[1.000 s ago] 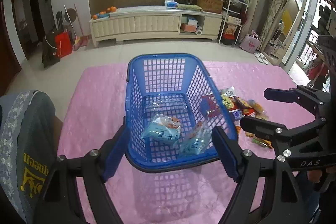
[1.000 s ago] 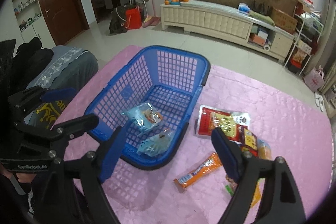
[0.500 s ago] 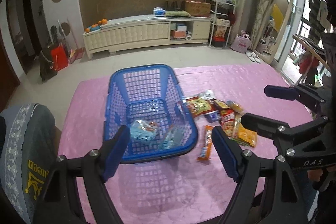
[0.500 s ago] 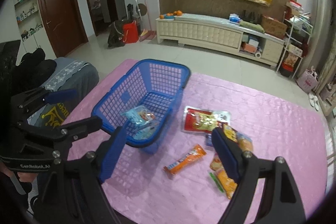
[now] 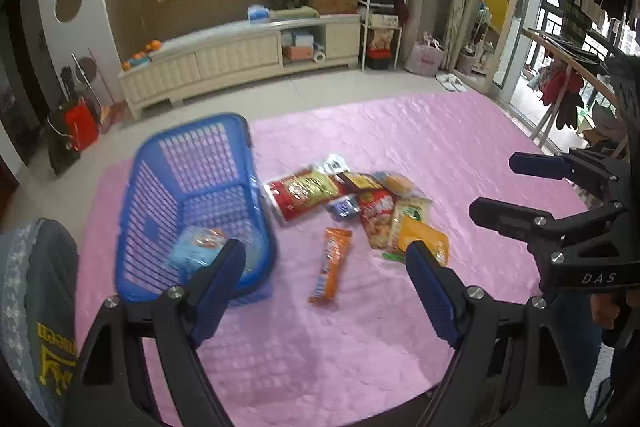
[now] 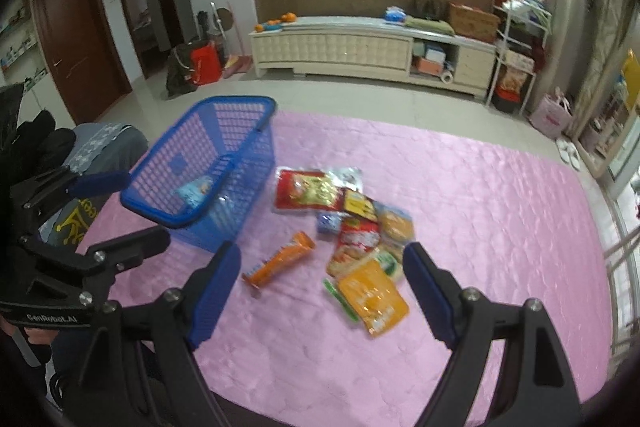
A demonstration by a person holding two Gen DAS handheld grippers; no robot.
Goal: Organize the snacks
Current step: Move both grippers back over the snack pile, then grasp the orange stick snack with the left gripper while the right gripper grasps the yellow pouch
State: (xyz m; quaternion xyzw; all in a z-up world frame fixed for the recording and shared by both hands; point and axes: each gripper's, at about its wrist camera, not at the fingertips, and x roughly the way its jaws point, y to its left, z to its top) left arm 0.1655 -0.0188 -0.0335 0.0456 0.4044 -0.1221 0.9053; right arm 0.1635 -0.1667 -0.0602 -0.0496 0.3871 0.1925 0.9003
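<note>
A blue plastic basket [image 5: 188, 163] [image 6: 224, 131] stands on the left of the pink cloth and holds light-blue snack packets [image 5: 196, 247] [image 6: 196, 189]. A pile of snack packets lies right of it: a big red bag [image 5: 304, 193] [image 6: 310, 191], a long orange bar [image 5: 332, 267] [image 6: 280, 261], an orange-yellow pouch [image 5: 420, 237] [image 6: 374, 297] and several smaller packs. My left gripper [image 5: 324, 267] is open and empty above the orange bar. My right gripper [image 6: 322, 273] is open and empty above the near side of the pile.
The pink cloth [image 5: 400, 131] covers the table. A grey chair back [image 5: 36, 287] stands at the near left. A cream TV cabinet [image 6: 360, 47] and shelves [image 5: 380, 11] stand far behind, across the tiled floor.
Both grippers pulled back and swung right, away from the basket toward the snack pile. The basket now sits further left in both views. Both stayed open and empty.
</note>
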